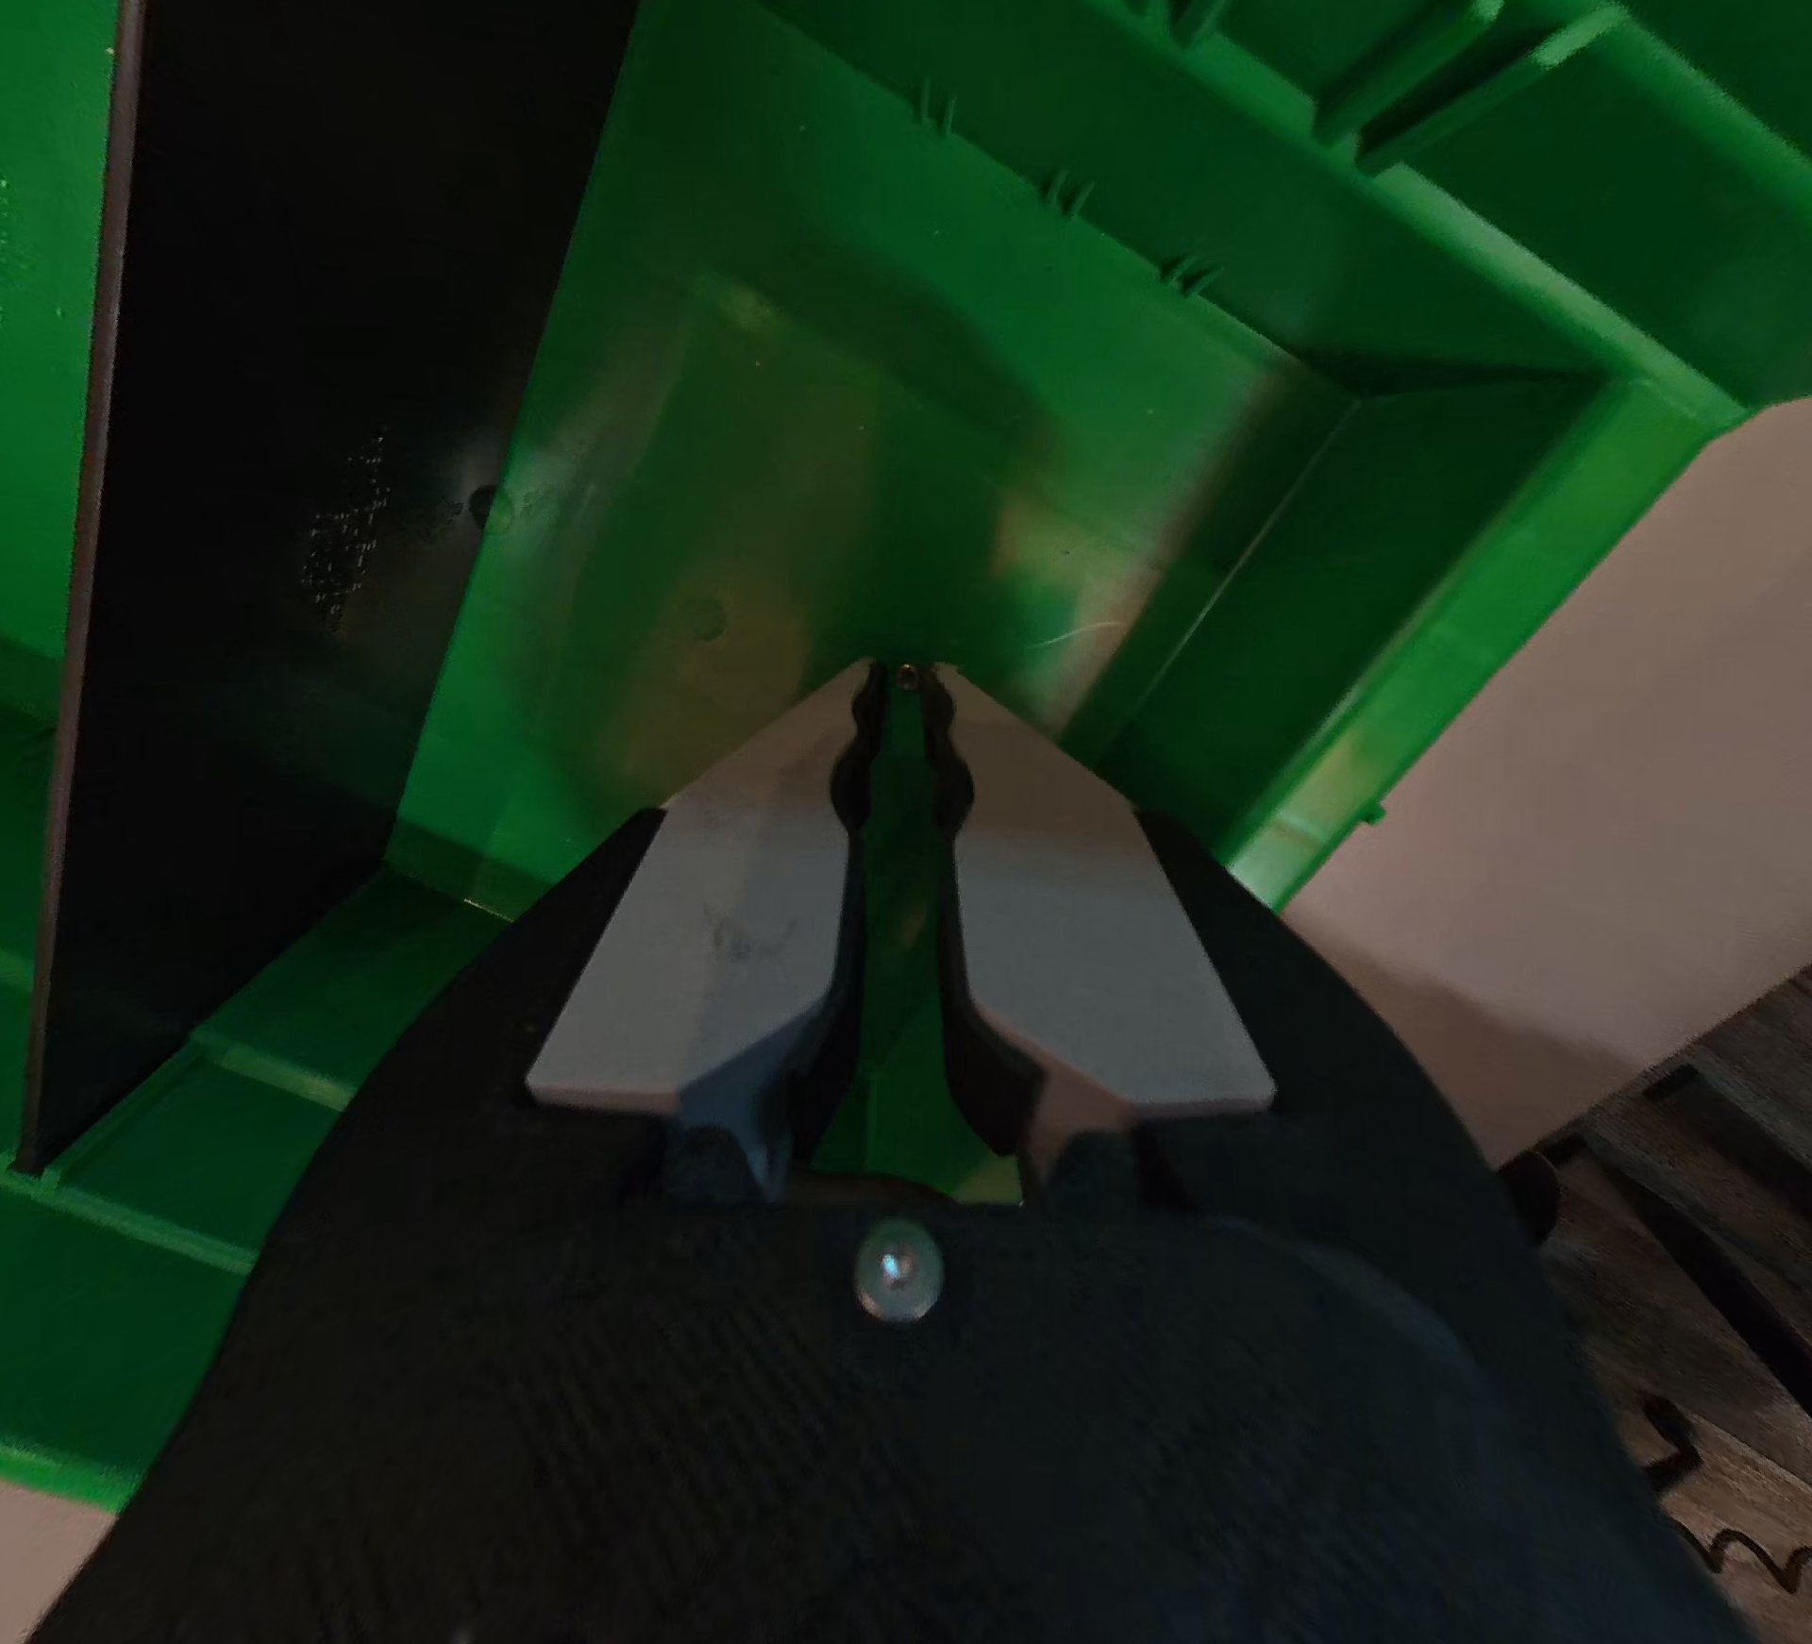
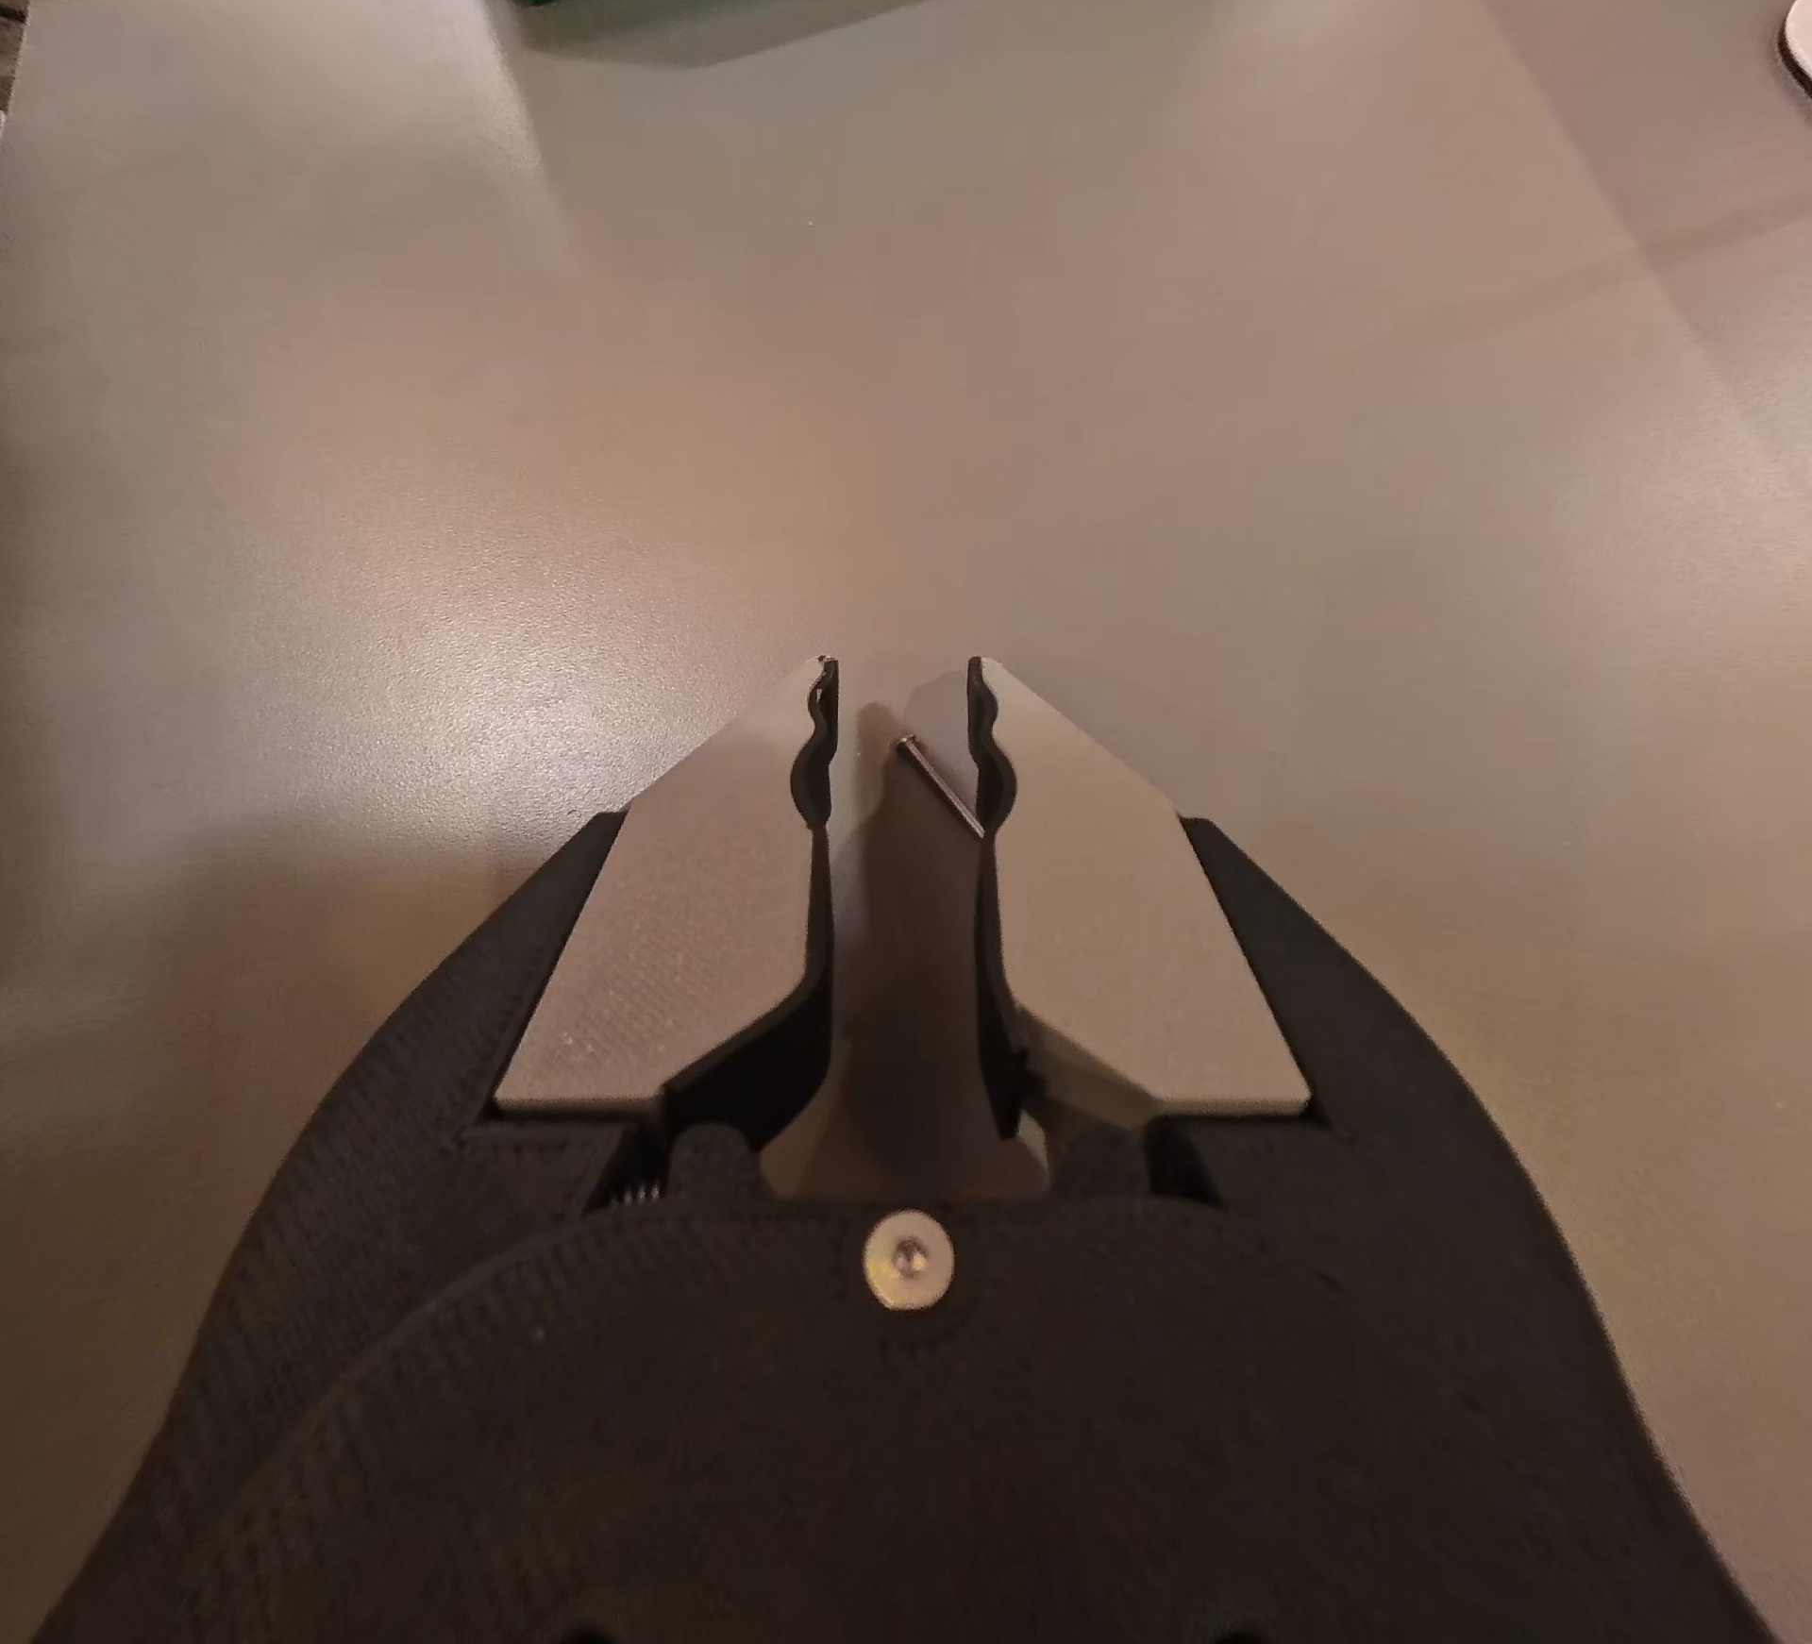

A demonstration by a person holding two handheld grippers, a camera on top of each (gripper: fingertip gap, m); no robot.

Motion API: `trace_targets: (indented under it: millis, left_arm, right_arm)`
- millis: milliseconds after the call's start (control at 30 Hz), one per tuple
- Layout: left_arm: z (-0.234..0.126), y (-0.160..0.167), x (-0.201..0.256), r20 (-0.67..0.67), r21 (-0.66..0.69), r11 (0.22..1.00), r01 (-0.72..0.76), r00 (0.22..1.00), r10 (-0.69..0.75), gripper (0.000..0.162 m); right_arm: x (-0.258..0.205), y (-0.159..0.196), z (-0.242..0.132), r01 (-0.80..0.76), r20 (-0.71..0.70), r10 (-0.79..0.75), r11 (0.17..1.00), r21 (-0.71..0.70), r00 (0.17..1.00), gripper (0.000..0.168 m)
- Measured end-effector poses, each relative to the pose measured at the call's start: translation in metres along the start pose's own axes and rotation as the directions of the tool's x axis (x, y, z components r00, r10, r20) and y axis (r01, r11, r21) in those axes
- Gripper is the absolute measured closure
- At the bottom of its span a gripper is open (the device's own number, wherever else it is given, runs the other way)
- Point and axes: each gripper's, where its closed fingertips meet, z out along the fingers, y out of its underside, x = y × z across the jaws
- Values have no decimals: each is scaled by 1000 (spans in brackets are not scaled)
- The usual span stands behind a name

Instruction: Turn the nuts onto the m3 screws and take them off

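Over green bin (image 1: pixel 882 440): left gripper (image 1: pixel 907 677) nips nut (image 1: pixel 909 675) | right gripper (image 2: pixel 900 665) parted, empty; screw (image 2: pixel 936 781) on table (image 2: pixel 981 371)

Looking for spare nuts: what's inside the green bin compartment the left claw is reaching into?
One small dark nut sits at the tips of the left claw; the green bin floor shows bare elsewhere. The claw body covers the near floor.

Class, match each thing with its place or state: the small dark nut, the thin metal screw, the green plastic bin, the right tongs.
Things:
1. small dark nut
2. thin metal screw
3. green plastic bin
4. right tongs

Places or states:
A. open
B. lies on the grey table
C. pinched at the tips of the left tongs
D. has the left tongs reaching inside it

Pairs: 1-C, 2-B, 3-D, 4-A
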Motion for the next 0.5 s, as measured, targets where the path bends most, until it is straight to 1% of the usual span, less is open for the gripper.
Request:
trace_targets:
  millis: [300, 500]
  left_arm:
    - [0, -1, 2, 22, 35, 999, 6, 1000, -7, 158]
    - [0, -1, 2, 27, 31, 999, -12, 1000, 11, 159]
  right_arm:
    - [0, 0, 0, -2, 3, 2, 1000, -2, 1000, 145]
    - [0, 0, 1, 0, 2, 0, 1000, -3, 1000, 145]
